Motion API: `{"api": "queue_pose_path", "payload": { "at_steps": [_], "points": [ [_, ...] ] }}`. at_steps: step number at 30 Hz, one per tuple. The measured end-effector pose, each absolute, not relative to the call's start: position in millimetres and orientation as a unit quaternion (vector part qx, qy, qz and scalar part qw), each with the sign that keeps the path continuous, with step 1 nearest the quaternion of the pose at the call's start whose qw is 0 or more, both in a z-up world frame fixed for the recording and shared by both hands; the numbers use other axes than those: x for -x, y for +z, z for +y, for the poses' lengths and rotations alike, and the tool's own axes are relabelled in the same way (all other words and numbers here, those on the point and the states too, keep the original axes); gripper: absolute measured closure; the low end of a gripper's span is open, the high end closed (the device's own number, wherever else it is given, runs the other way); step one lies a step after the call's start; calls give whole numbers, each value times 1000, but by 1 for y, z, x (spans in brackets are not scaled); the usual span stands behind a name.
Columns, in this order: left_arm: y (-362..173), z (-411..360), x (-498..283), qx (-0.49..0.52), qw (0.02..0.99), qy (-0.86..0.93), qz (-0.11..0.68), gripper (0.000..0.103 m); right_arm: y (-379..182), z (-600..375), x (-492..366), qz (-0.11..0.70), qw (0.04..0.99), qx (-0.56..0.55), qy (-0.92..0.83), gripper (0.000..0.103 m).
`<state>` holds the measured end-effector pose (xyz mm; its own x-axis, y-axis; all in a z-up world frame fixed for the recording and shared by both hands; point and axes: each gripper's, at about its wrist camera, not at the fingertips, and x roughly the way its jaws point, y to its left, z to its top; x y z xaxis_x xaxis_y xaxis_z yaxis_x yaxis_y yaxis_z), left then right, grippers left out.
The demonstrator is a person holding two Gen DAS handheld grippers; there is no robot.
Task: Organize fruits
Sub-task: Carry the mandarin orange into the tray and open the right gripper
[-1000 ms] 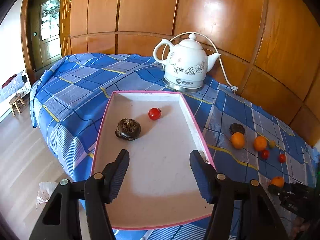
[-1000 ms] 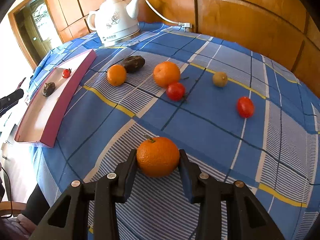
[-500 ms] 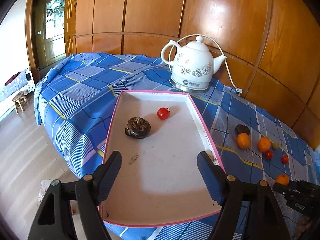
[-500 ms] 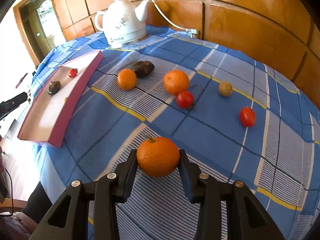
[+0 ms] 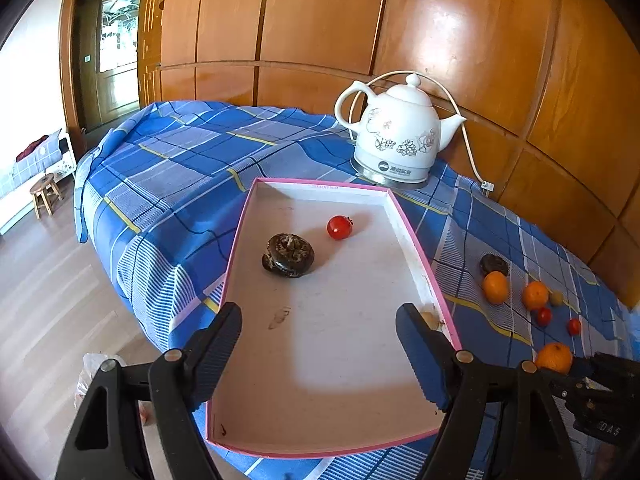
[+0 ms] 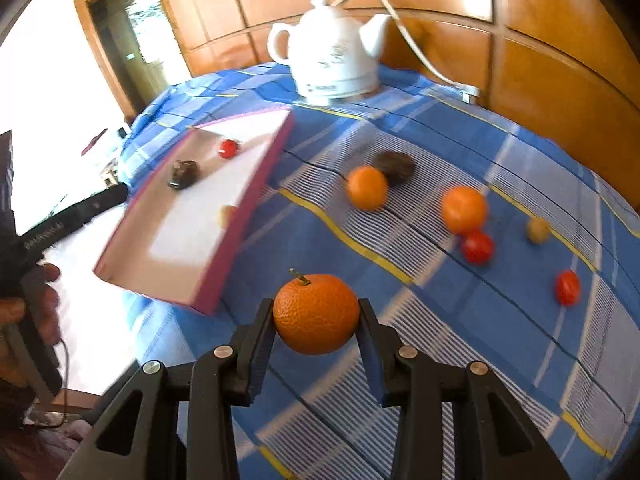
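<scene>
Orange tangerine (image 6: pixel 316 314) clamped, right hand-held gripper (image 6: pixel 316 332); left hand-held gripper (image 5: pixel 320 344) apart (small fruit (image 5: pixel 431 319) behind finger).

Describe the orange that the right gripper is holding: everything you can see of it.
The orange is round, bright orange, with pebbly, dimpled skin and a short brownish stem stub at the top, tilted left. It looks whole and unpeeled. It sits clamped between the two black fingers of the right gripper, one pad pressing each side, and appears lifted above the blue plaid cloth, near the pink-edged tray. From the left wrist view it shows as a small orange ball at the fingertips, right of the tray.
</scene>
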<state>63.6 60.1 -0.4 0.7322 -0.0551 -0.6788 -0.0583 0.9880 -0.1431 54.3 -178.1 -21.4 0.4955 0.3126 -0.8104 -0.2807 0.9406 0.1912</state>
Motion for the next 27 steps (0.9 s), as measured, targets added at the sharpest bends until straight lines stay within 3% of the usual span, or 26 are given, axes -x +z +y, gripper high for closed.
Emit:
{"api": "queue_pose_path", "payload": {
  "at_steps": [10, 16, 27],
  "points": [
    [-4, 74, -68, 93, 925, 22, 367, 22, 3, -111, -111, 451, 858, -4, 247, 63],
    [-9, 75, -71, 93, 923, 18, 373, 22, -10, -72, -145, 463, 848, 8, 256, 62],
    [-13, 70, -72, 84, 922, 12, 379, 23, -14, -82, -138, 453, 860, 3, 235, 62]
  ]
}}
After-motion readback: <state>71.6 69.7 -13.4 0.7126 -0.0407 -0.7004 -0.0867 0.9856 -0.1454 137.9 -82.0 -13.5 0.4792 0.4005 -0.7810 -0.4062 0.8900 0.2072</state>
